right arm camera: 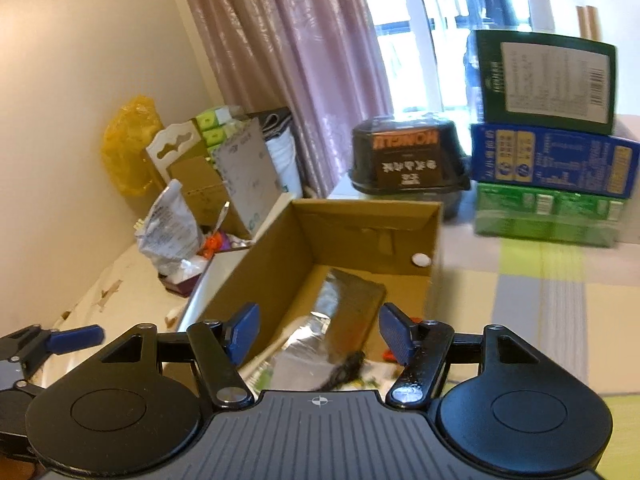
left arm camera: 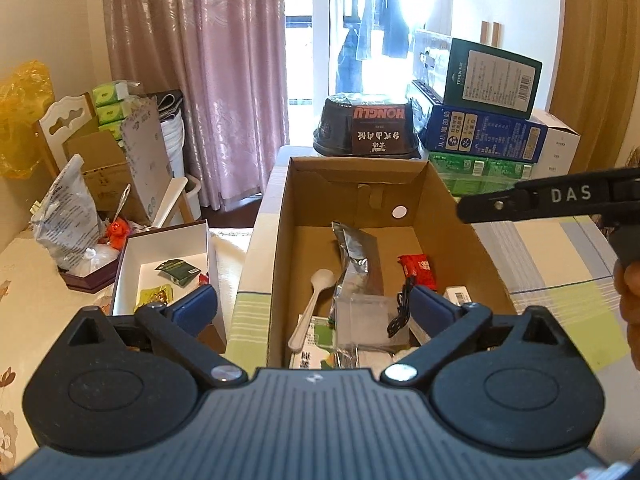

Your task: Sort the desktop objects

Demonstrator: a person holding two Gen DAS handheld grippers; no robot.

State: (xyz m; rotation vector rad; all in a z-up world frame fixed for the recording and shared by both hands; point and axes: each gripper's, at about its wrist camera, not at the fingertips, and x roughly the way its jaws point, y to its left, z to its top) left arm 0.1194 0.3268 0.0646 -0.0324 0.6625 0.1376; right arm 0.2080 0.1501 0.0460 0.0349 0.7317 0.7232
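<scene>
An open cardboard box (left arm camera: 464,236) (right arm camera: 256,264) stands on the table. Inside lie a silver foil pouch (left arm camera: 354,256) (right arm camera: 344,308), a white plastic spoon (left arm camera: 314,304), a red packet (left arm camera: 418,270), a black cable (left arm camera: 402,312) and a clear bag (left arm camera: 366,320). My left gripper (left arm camera: 314,306) hovers over the box's near end, open and empty. My right gripper (right arm camera: 318,334) is also open and empty above the box; in the left wrist view it enters from the right (left arm camera: 520,202). A white tray (left arm camera: 132,264) to the left holds green and yellow sachets (left arm camera: 178,270).
Stacked green, blue and dark boxes (left arm camera: 480,120) (right arm camera: 548,140) and a black lidded bowl (left arm camera: 366,128) (right arm camera: 408,160) stand behind the cardboard box. Bags, cartons and a chair back (left arm camera: 68,120) crowd the left side. A striped cloth (right arm camera: 540,300) covers the table at right.
</scene>
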